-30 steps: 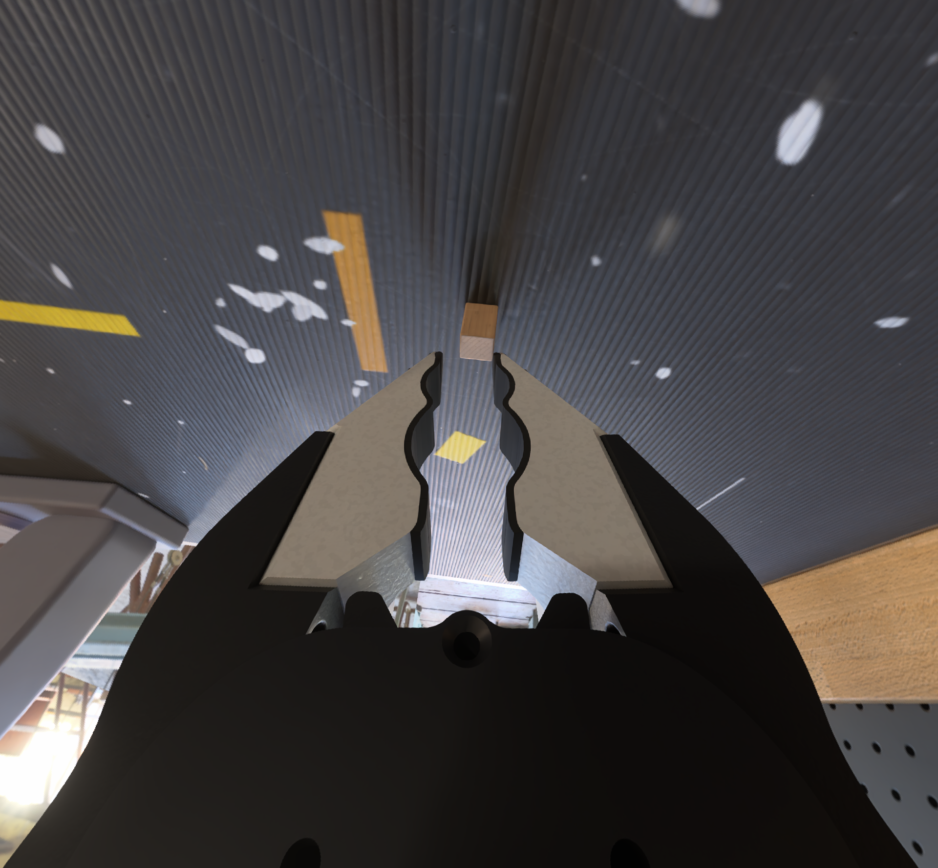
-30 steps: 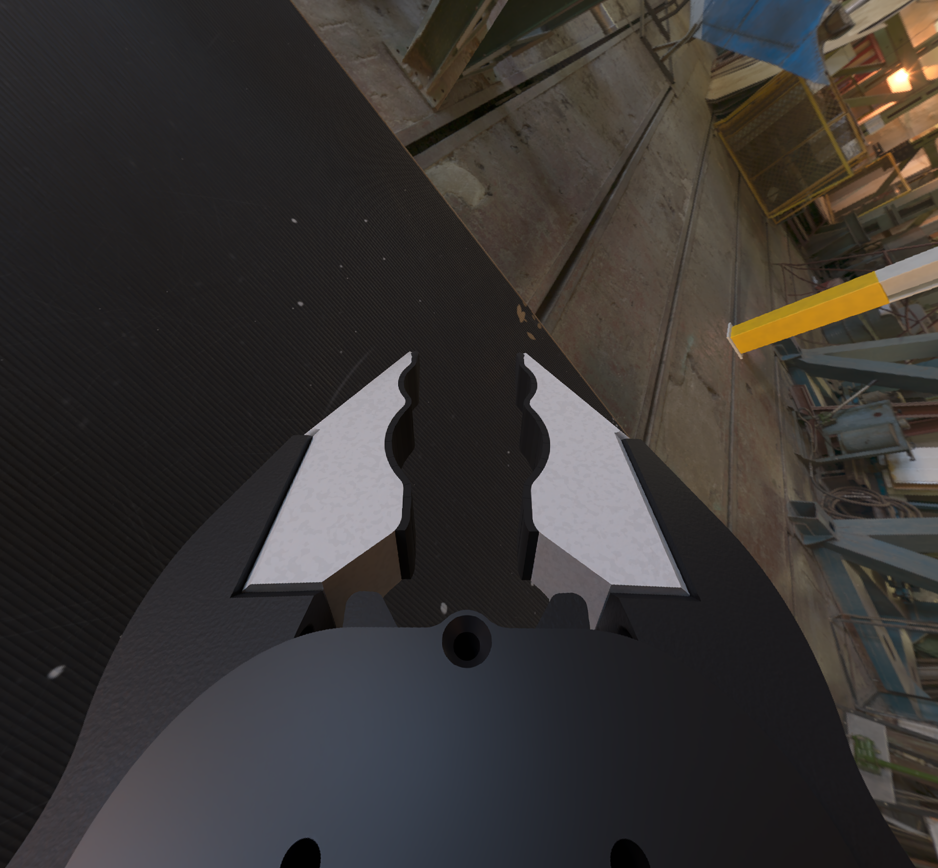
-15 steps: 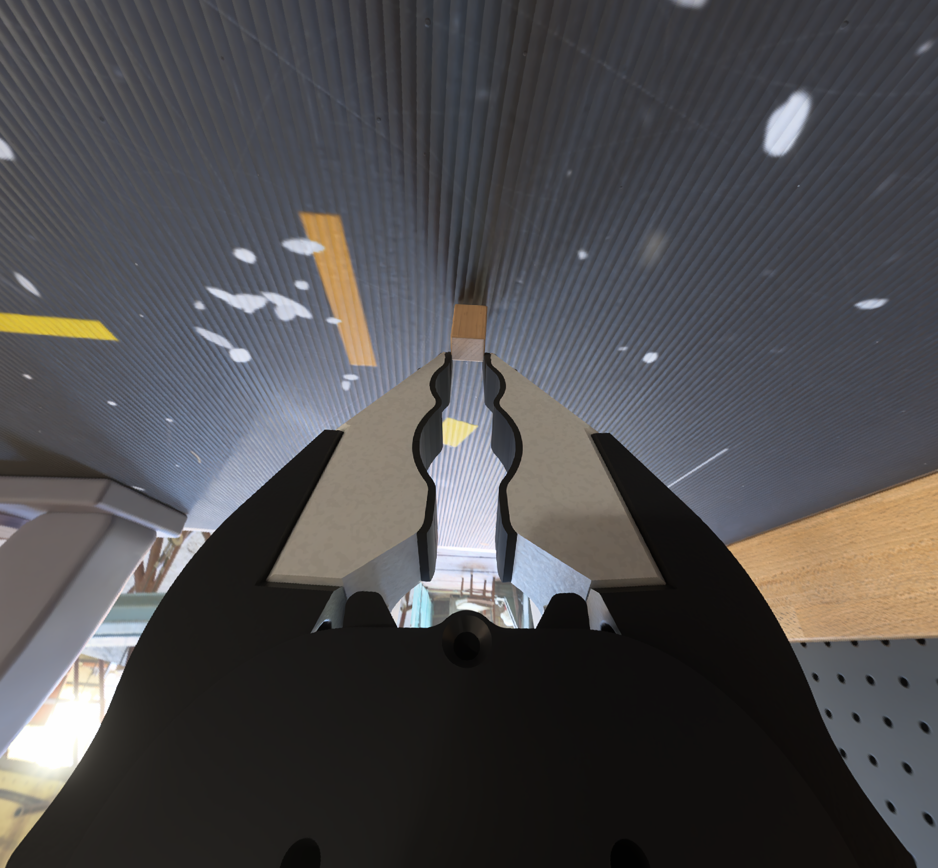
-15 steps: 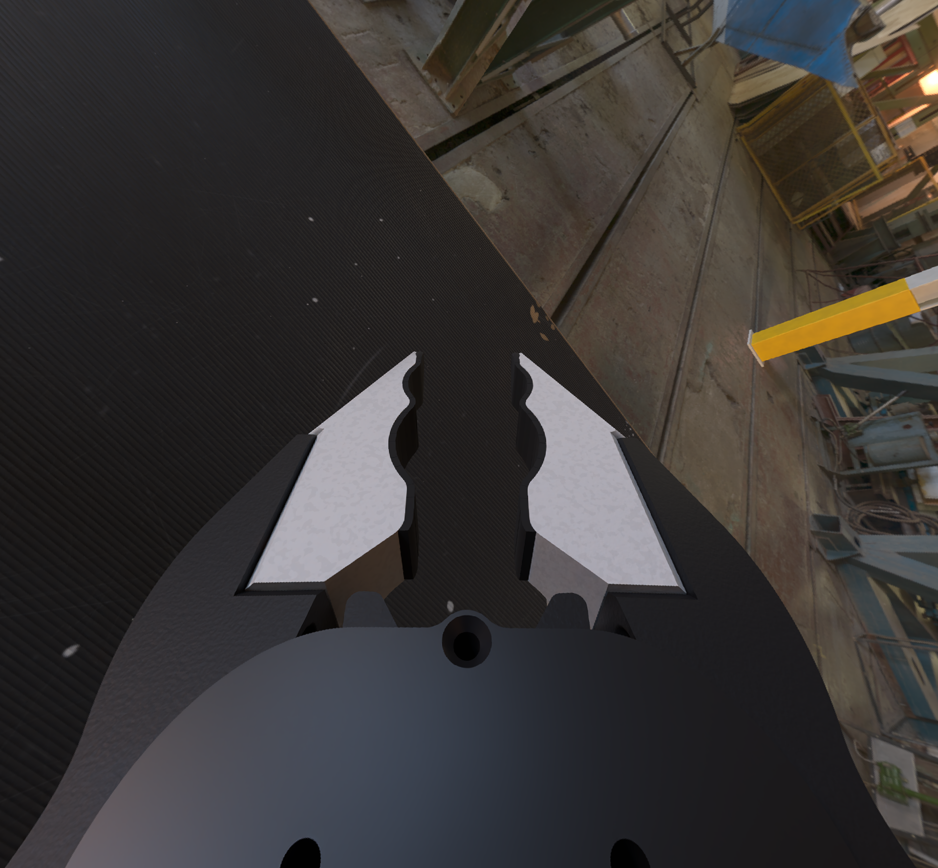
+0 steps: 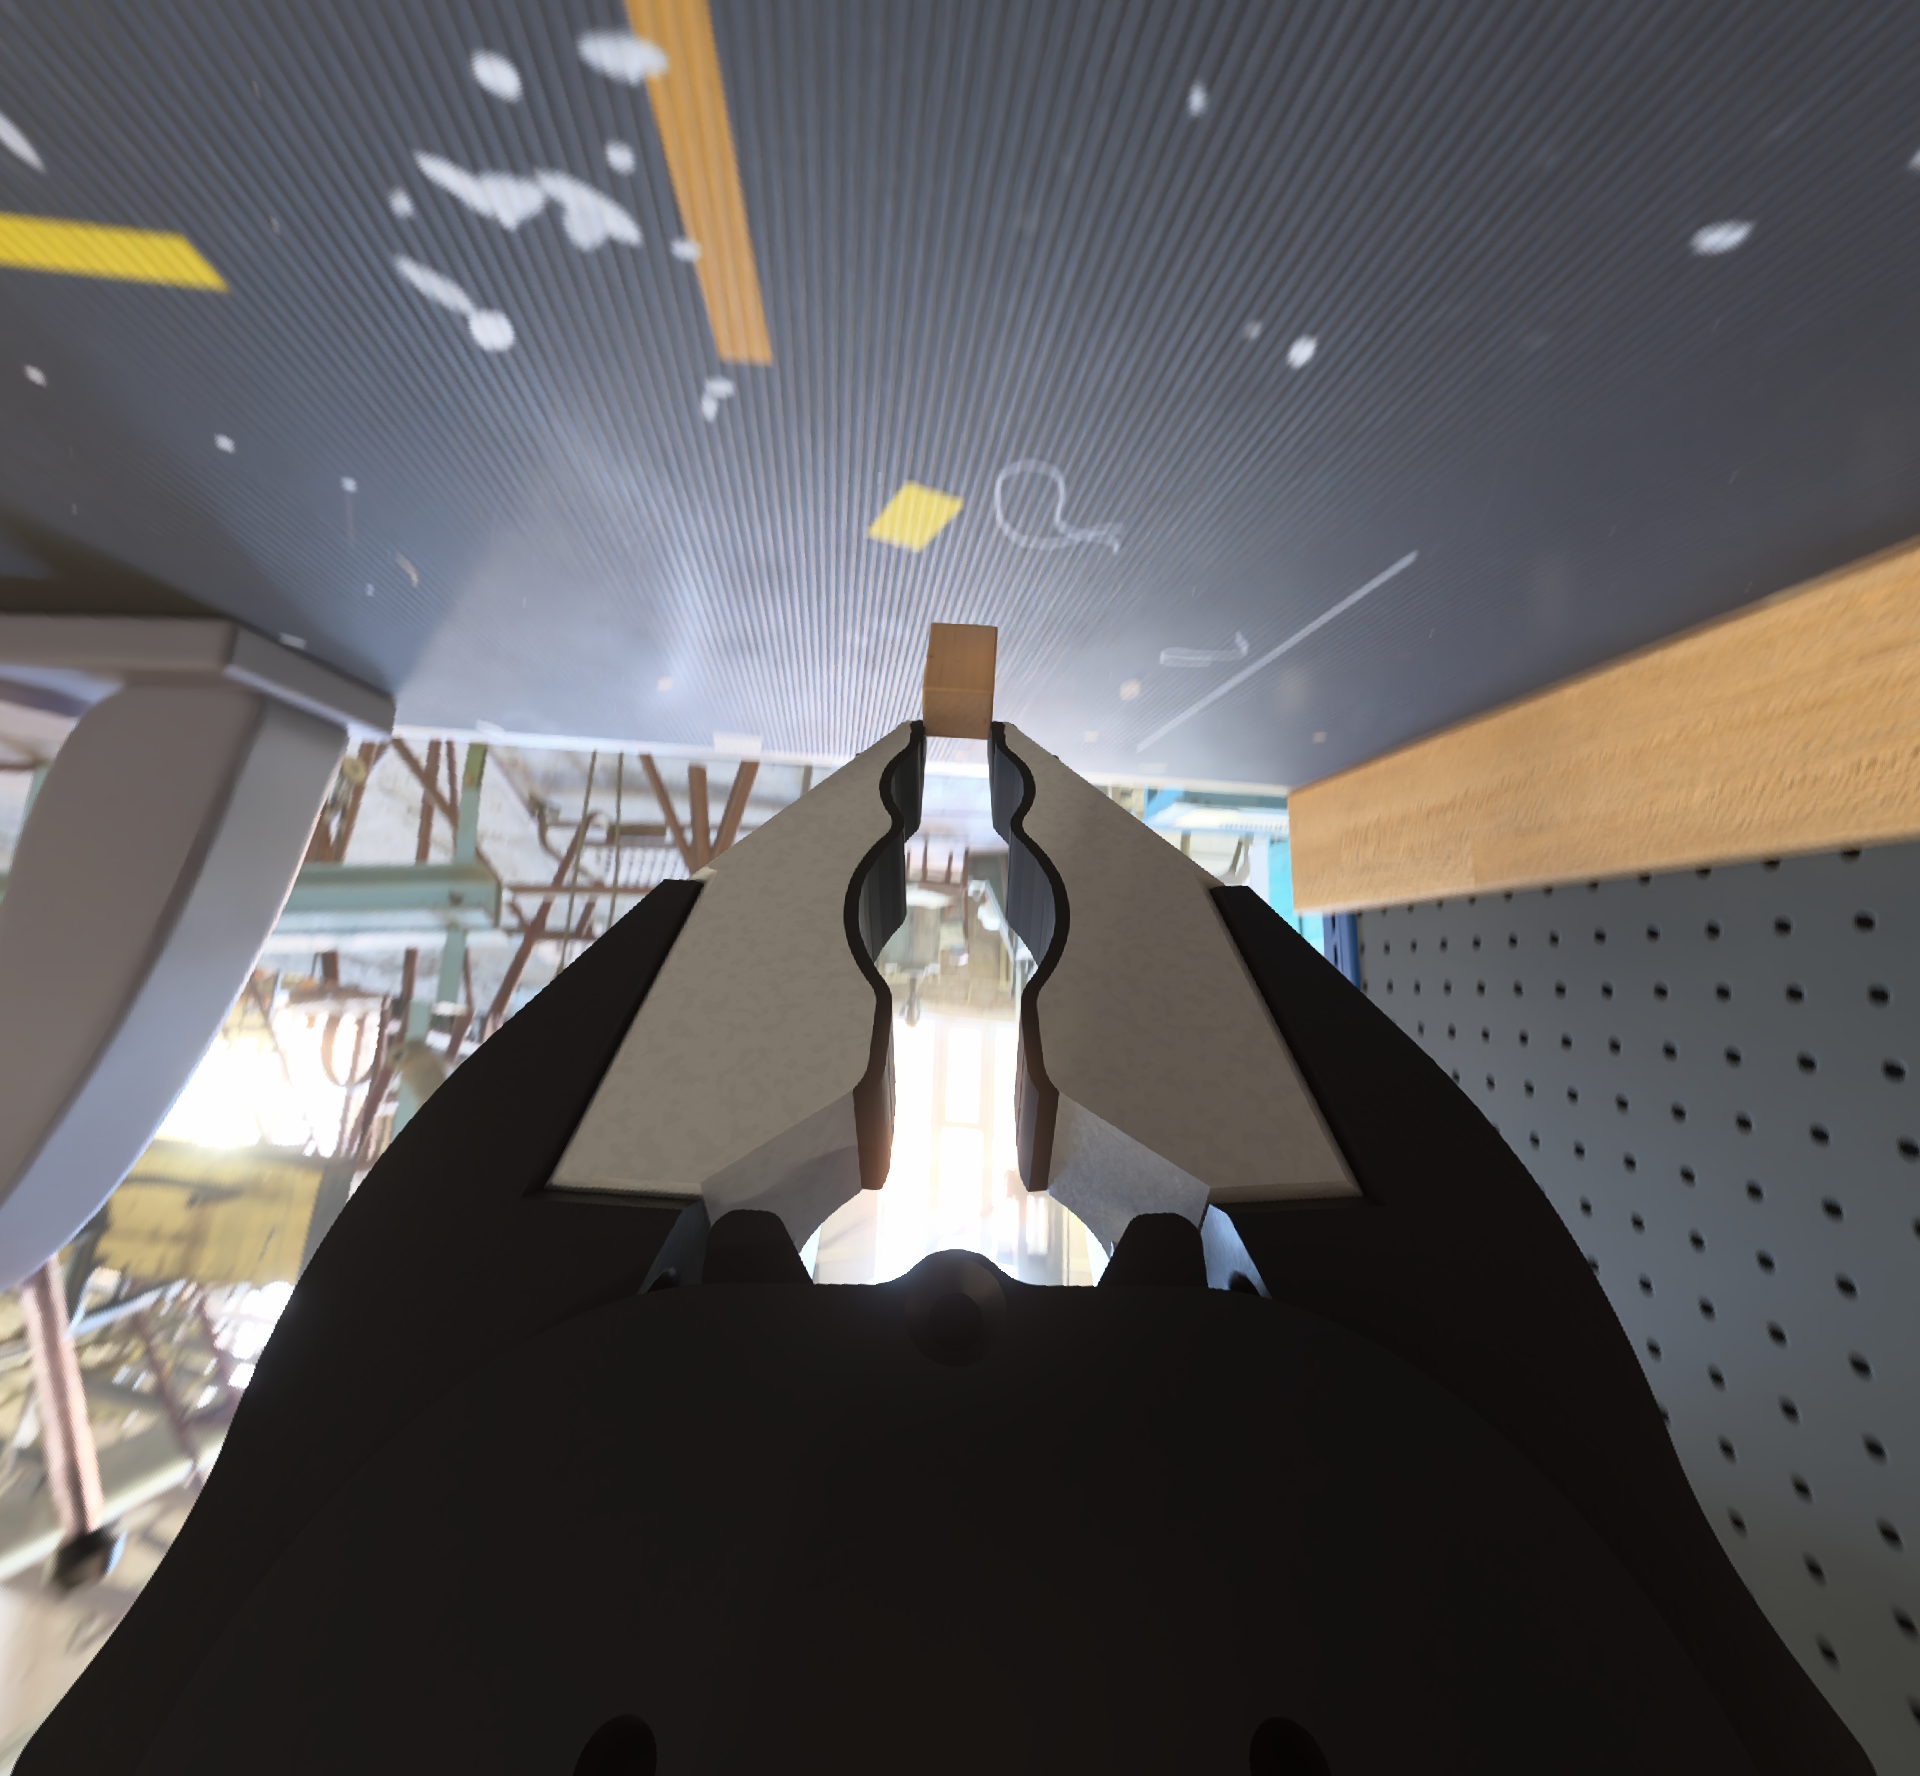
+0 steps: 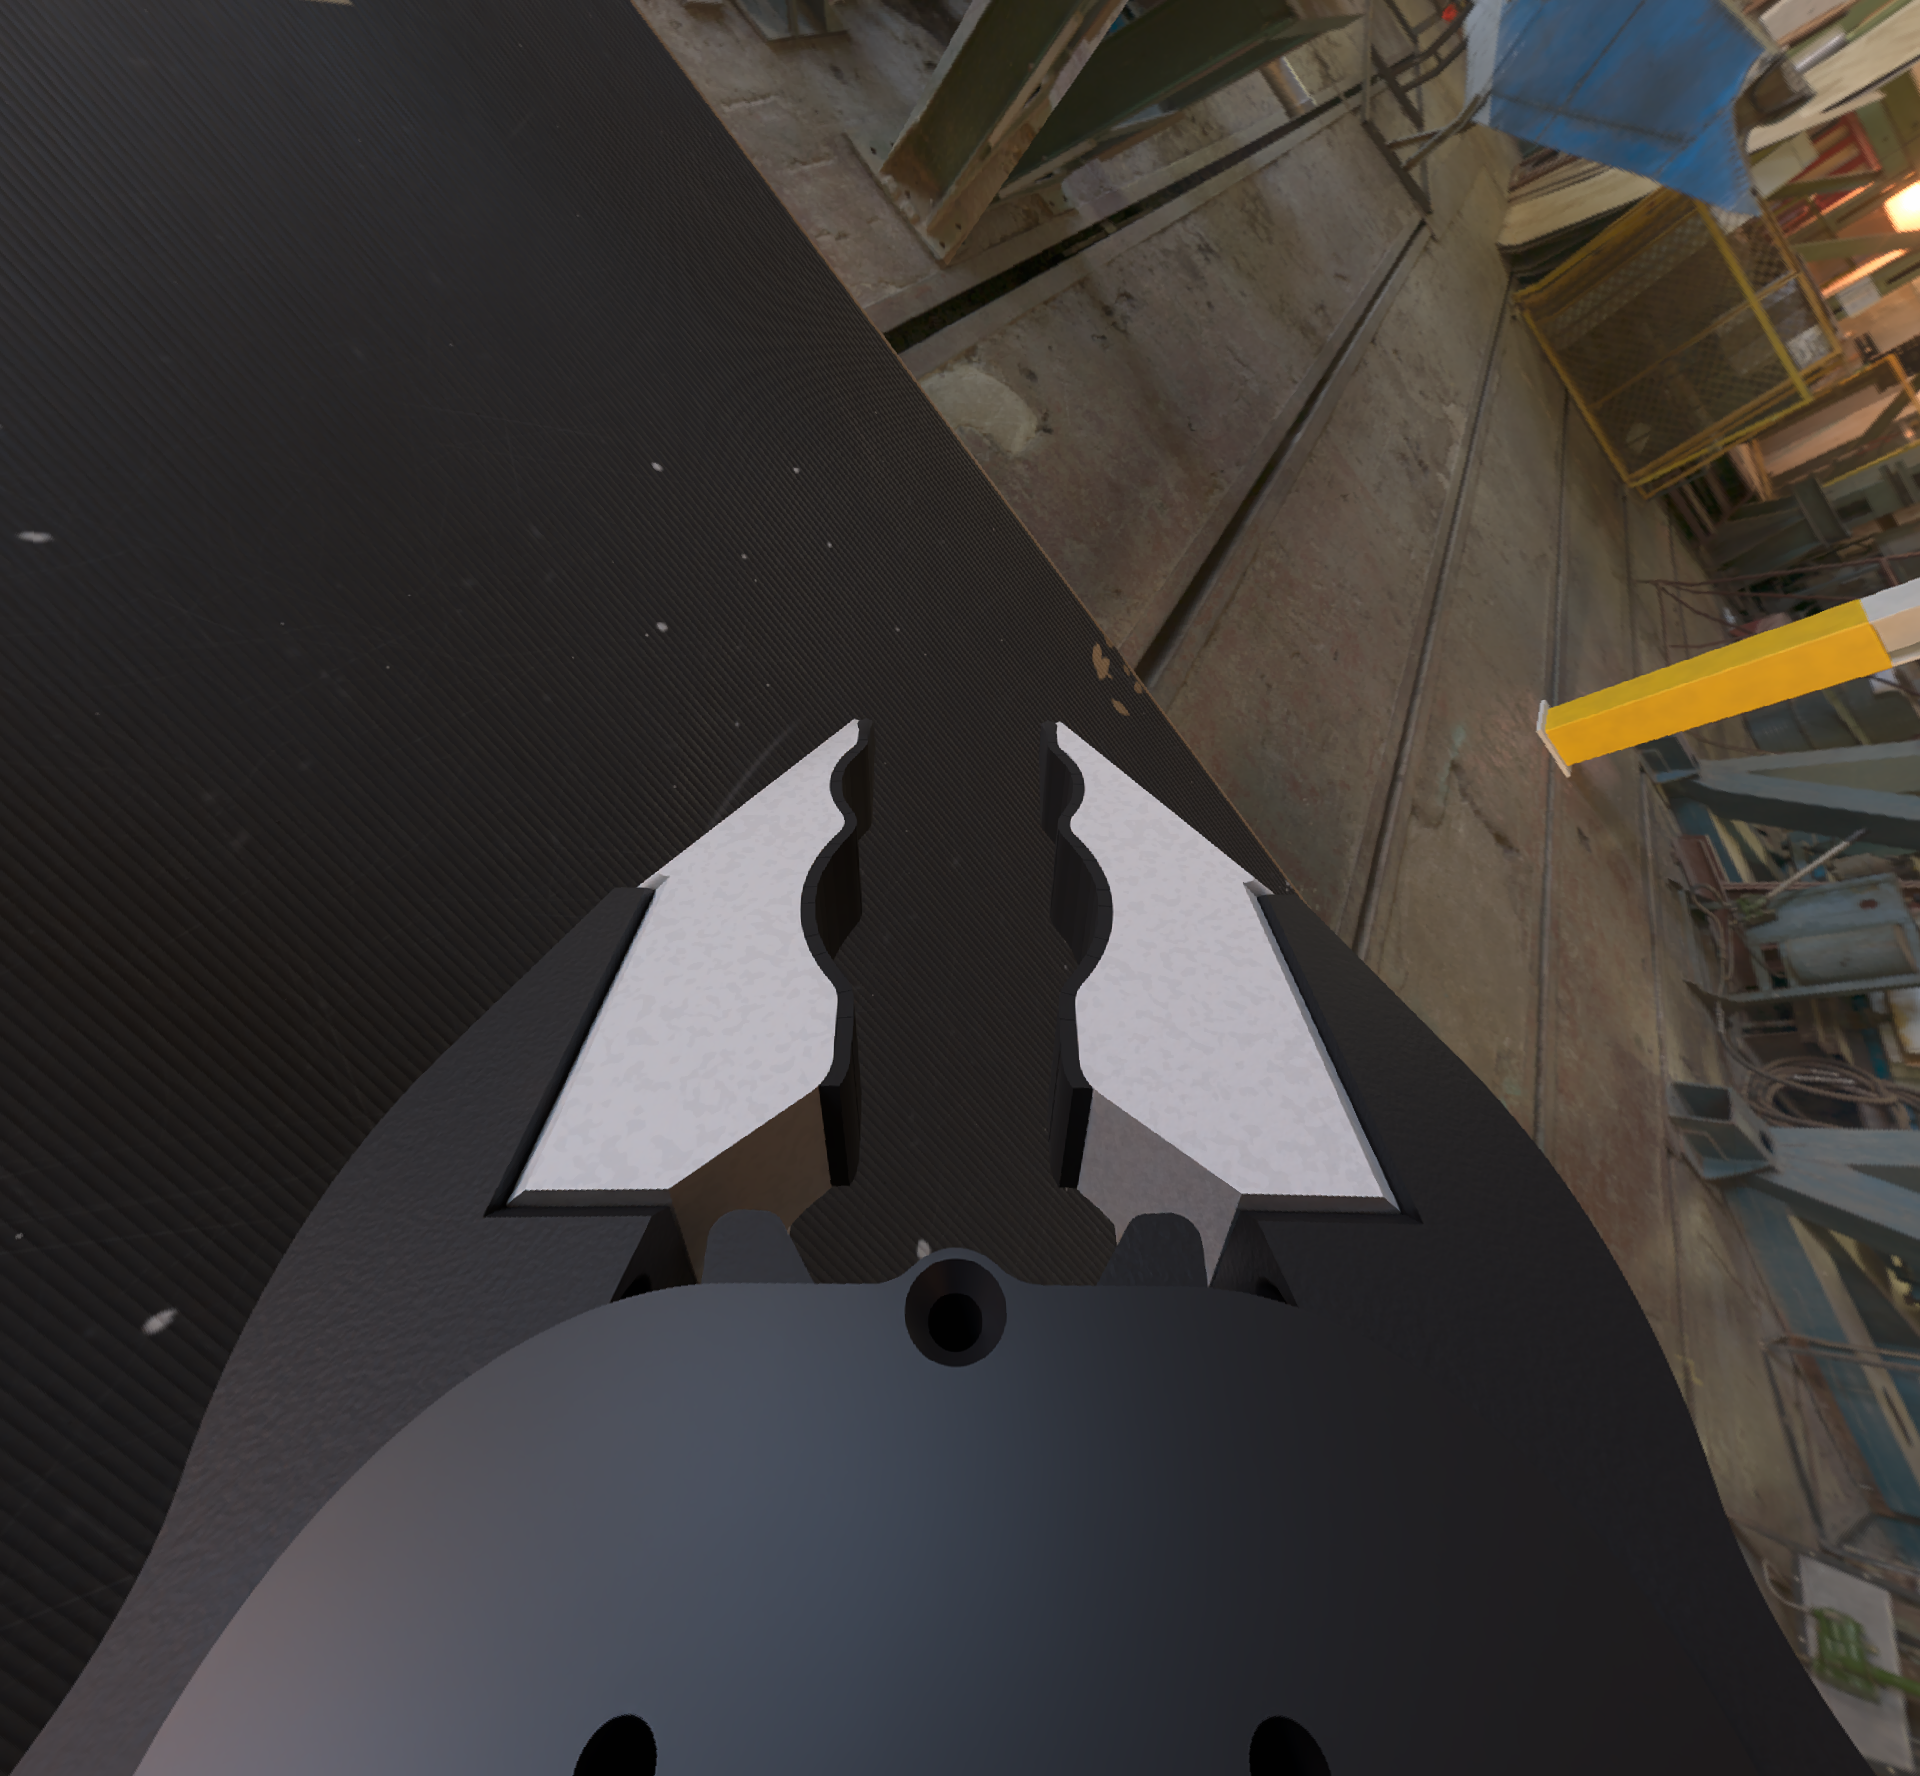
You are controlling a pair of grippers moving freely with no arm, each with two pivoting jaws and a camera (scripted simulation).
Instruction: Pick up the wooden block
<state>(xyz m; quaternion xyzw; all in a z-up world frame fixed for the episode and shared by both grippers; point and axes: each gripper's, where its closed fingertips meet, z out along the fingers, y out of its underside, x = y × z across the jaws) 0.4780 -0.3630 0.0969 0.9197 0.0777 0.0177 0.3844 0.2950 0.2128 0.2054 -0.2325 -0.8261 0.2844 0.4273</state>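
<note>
The small wooden block (image 5: 960, 680) is pinched between the tips of my left gripper (image 5: 957, 731) and sticks out past them. It hangs clear of the dark ribbed table top (image 5: 1039, 220), which fills the upper part of the left wrist view. My right gripper (image 6: 957, 739) is open and empty over the dark table (image 6: 364, 479) near its edge. The block does not show in the right wrist view.
In the left wrist view a wooden beam (image 5: 1600, 750) with a grey pegboard (image 5: 1662, 1155) below it stands at the right, and a grey rounded body (image 5: 135, 895) at the left. Yellow and orange tape marks (image 5: 696, 157) lie on the table. A yellow post (image 6: 1714, 687) stands beyond the table edge.
My left gripper closed on the block and lifted it off the table; the view tilted so the room beyond the table edge shows. My right gripper drifted slightly and stayed open.
</note>
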